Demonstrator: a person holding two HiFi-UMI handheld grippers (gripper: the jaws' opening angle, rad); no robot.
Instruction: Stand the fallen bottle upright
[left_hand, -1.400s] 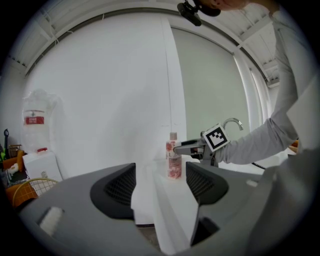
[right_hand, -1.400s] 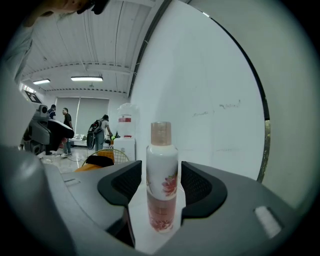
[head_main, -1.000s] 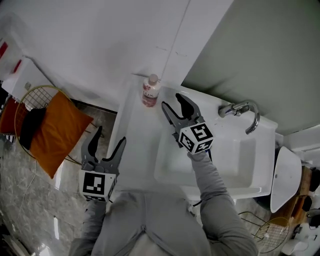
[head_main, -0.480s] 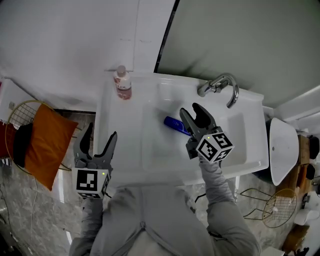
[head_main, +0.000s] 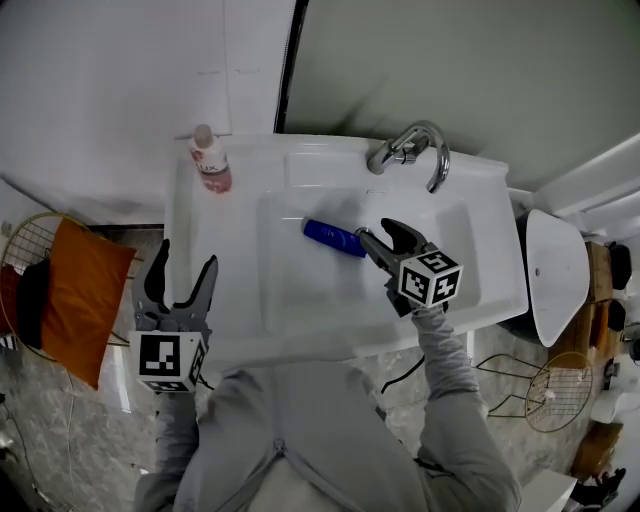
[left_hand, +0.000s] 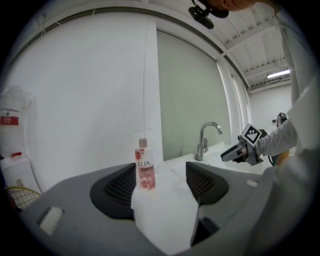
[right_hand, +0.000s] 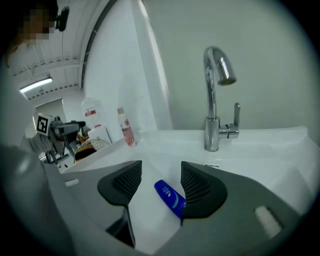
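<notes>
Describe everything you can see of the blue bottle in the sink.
The blue bottle is glossy and plastic-looking, with a pale mark on its side. It lies flat on the bottom of the white sink. The right gripper, jaws open, is at one end of it; whether they touch cannot be told.

"LUX" in dark letters on the label of the pink bottle (left_hand: 144, 169), standing left of the tap (left_hand: 204, 142), white print on the blue bottle (right_hand: 170, 196) too blurred to read

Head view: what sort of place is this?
Most likely a bathroom or washroom: a white sink with a chrome tap, a pink bottle standing on its ledge, and a blue bottle lying in the basin.
</notes>
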